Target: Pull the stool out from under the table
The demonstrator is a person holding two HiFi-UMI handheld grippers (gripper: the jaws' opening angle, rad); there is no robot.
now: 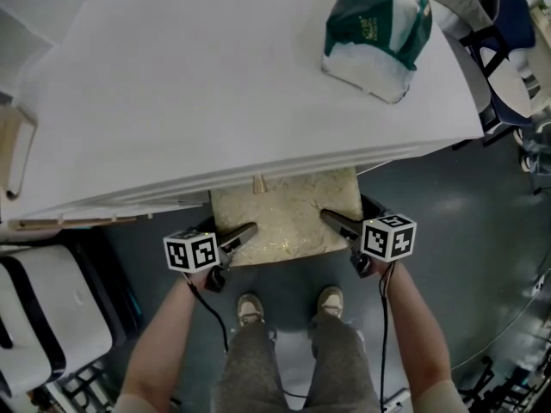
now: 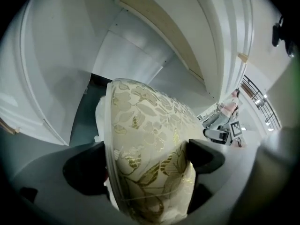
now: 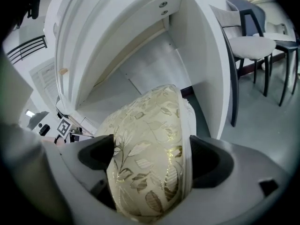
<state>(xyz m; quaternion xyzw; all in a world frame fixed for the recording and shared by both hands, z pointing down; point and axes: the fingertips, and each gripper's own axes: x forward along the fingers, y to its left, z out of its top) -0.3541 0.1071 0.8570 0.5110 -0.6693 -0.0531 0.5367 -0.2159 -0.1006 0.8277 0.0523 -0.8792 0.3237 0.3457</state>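
Grip secured: my left gripper (image 1: 245, 233) and right gripper (image 1: 331, 220) each clamp the cream gold-leaf brocade stool (image 1: 286, 218), half under the near edge of the white worktop (image 1: 215, 101); pulling remains.

The stool (image 1: 287, 222) stands partly under the counter (image 1: 215, 101), its near part sticking out toward the person. The left tool (image 1: 244, 234) grips the seat's left edge and the right tool (image 1: 332, 220) its right edge. The person's shoes (image 1: 250, 306) stand on the floor just before the stool. A cap (image 1: 376, 33) lies on the counter's far right part. A chair (image 1: 504, 33) stands past the counter's right end.
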